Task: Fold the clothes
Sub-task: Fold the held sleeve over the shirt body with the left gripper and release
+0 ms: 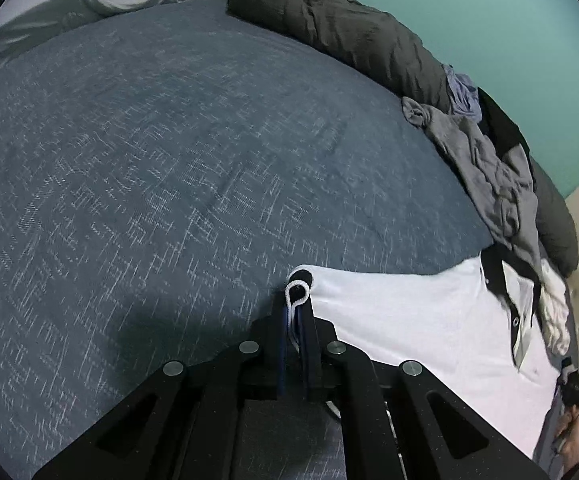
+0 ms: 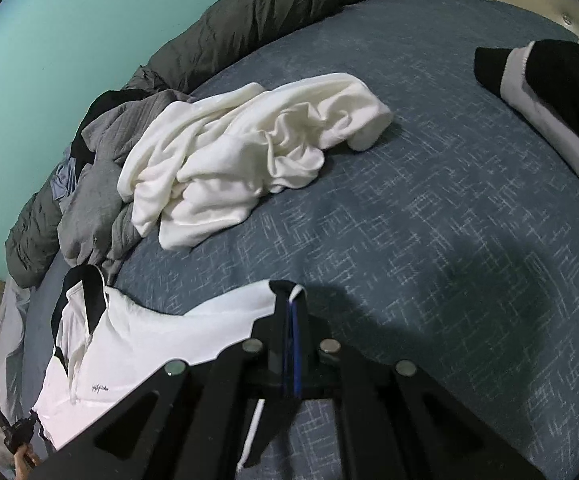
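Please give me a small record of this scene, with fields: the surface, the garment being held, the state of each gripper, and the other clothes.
surface: blue patterned bed cover
held garment: white polo shirt with black collar, spread flat
left gripper: shut on a shirt edge
right gripper: shut on a black-trimmed sleeve edge
other clothes: crumpled cream garment, grey garment, black and white garment at the right
behind: dark duvet

White black-trimmed polo shirt [image 2: 137,336] spread flat on blue bedspread [image 2: 409,184]
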Tool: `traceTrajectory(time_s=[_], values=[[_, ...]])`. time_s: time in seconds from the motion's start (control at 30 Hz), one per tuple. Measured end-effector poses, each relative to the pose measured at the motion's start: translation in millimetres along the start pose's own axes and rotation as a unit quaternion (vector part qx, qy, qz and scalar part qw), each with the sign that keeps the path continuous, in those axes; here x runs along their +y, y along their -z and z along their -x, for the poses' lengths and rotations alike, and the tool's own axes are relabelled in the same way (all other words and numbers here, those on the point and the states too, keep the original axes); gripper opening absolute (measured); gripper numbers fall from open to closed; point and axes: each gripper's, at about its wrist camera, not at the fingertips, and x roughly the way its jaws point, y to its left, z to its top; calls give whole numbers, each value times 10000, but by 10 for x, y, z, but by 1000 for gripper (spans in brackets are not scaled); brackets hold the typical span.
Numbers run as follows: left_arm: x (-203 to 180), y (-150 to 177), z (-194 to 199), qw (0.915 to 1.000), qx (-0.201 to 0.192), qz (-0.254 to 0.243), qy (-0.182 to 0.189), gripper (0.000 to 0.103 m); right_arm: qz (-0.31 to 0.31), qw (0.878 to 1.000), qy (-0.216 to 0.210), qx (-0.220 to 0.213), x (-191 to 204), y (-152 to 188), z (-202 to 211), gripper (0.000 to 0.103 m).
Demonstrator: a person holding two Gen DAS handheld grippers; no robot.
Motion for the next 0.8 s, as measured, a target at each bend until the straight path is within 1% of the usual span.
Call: traceTrajectory(time_s=[0.17,0.2,0.3,0.37,0.4,0.47,0.5,0.53,0.57,0.6,0.63,0.67,0.7,0.73,0.8], values=[[30,-129,-26,9999,-60,81,107,4,22,9999,26,-128,14,-121,9,1],[23,-148,-47,10000,-43,42,73,4,12,9999,37,-163,11,-147,10,1],[-23,-134,-196,9997,209,-96,6,5,173,9996,136,159,47,-108,-152,1],[6,-102,-177,9998,211,-66,19,5,197,9989,221,371,45,-39,-267,1],[20,-86,-167,9998,213,-51,25,5,156,9988,248,404,29,8,-300,1],[49,-55,-147,9998,215,-22,38,6,56,9994,148,319,0,59,-310,2],[64,-39,-138,9998,216,-7,44,7,32,9995,123,304,-7,63,-305,6],[78,-23,-128,9998,217,8,50,7,31,9996,112,276,-10,66,-290,13],[93,-7,-118,9997,218,23,57,8,50,9997,96,229,-13,64,-256,18],[107,9,-108,9997,219,38,63,14,62,9998,56,177,-21,58,-213,24],[122,25,-99,9997,220,52,70,24,43,9999,15,135,-35,58,-163,27],[136,41,-89,9997,221,67,76,29,-13,9999,-25,105,-55,64,-106,29],[151,57,-79,9997,222,82,82,43,-53,9999,-66,70,-71,76,-43,31],[164,79,-56,9997,212,99,93,49,-62,9999,-122,33,-76,98,30,31],[163,192,73,9996,195,117,189,49,-29,9995,-328,-5,-57,175,182,31]])
